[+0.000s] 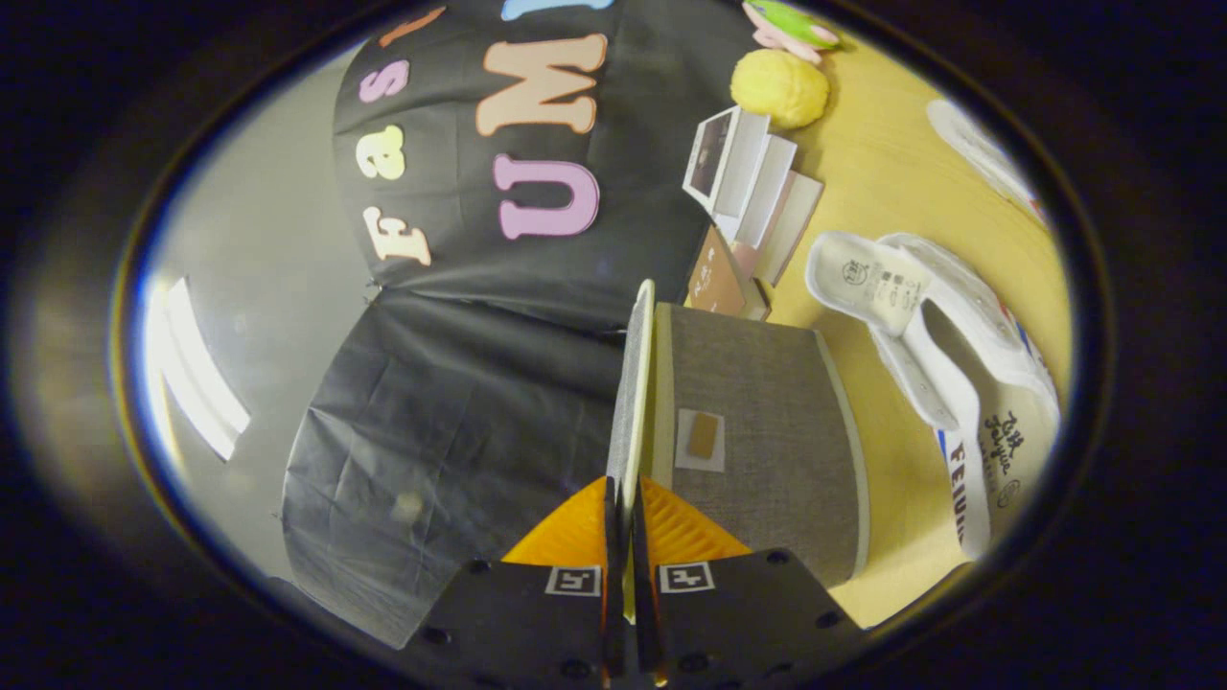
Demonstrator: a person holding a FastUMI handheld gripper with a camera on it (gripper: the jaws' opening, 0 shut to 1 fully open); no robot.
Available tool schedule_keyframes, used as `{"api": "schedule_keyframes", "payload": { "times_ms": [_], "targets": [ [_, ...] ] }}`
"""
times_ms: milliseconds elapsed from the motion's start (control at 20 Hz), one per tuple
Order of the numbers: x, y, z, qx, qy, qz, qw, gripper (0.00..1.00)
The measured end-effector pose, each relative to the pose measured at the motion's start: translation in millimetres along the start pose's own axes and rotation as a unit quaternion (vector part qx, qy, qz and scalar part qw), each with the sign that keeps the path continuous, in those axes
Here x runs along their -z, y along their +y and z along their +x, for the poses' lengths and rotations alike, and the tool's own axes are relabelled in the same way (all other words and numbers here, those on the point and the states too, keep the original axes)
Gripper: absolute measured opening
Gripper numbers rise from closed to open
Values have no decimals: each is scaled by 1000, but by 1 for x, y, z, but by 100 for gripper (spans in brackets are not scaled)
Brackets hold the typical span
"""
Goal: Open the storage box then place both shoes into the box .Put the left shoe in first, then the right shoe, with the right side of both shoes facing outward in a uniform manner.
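The view is rolled sideways. My gripper [623,494] is shut on the thin lid [635,383] of the grey fabric storage box [767,431], and the lid stands edge-on between the fingers, lifted slightly off the box's body. A small tan tab [703,436] sits on the box's face. Beside the box, on the wooden table [882,182], a white shoe [944,335] lies with its opening and printed insole showing. Part of a second white shoe [987,153] lies farther off near the table's edge.
Beyond the box lie a stack of white booklets [757,187] and a brown card [719,273]. A yellow plush ball [778,88] and a green and pink toy [791,24] sit farther back. Black cloth [460,422] hangs behind the lid.
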State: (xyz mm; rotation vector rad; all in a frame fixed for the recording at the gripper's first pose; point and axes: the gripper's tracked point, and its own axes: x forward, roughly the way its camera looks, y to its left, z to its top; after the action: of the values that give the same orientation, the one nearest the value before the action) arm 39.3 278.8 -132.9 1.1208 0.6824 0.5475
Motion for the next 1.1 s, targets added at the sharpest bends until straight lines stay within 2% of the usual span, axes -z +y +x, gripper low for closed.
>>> {"api": "schedule_keyframes", "payload": {
  "times_ms": [250,350,600,850,1100],
  "targets": [
    [2,59,2,-26,-8,-77,997,12],
    [9,85,8,-23,-3,-109,994,14],
    [51,149,45,-10,26,-218,976,14],
    [99,187,93,12,47,-293,955,15],
    [149,192,151,34,82,-319,944,15]
  ]
}}
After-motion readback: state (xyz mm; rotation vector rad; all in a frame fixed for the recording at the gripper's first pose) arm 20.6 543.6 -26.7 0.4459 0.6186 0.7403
